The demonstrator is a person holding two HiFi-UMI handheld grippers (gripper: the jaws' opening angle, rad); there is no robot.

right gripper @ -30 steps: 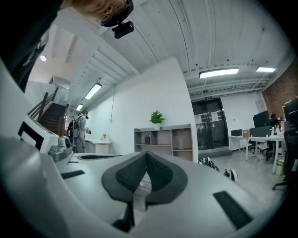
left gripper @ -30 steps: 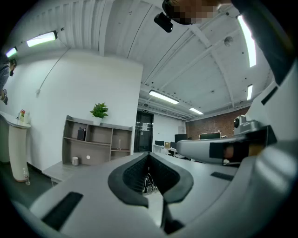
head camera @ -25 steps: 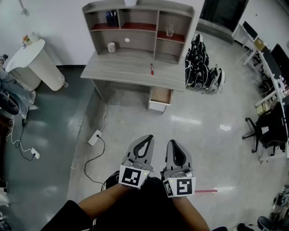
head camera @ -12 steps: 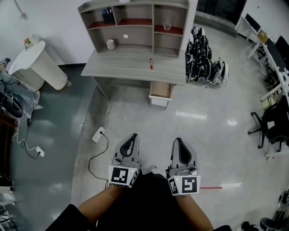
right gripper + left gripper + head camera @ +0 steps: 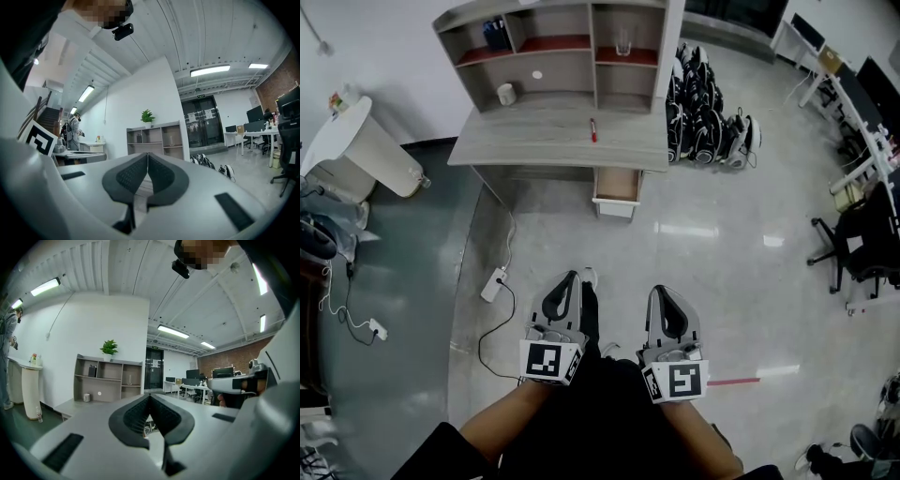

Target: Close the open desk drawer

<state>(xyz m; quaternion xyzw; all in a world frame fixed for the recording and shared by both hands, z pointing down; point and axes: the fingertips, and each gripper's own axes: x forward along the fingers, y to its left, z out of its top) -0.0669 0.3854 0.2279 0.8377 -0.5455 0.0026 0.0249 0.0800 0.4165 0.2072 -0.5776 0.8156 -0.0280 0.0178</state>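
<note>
Looking down over two bare forearms, the head view shows a grey plastic gripper in each hand, both pointing away over a glossy pale floor (image 5: 722,244). The left gripper (image 5: 567,280) has its ribbed black pads pressed together with nothing between them. The right gripper (image 5: 665,295) is likewise closed and empty. Each carries a white cube with black square markers at its near end.

A thin red strip (image 5: 733,381) lies on the floor just right of the right gripper. Left of the left gripper, a white power strip (image 5: 494,284) trails a black cable.

Farther off, well apart from both grippers, stands a grey wood-grain desk (image 5: 534,145). Its drawer (image 5: 617,192) hangs open under the right end, a shallow box with a white front and a tan inside. A red pen (image 5: 593,129) lies on the desktop.

On the desk's far side sits a hutch (image 5: 670,56) of open square compartments, the upper shelves lined red. The lower left compartment holds a white cup (image 5: 506,94). The upper right one holds a clear glass (image 5: 623,42). Dark items in the upper left one are too small to identify.

Black bags (image 5: 703,127) are heaped right of the desk. A white round-ended counter (image 5: 356,141) stands far left.
</note>
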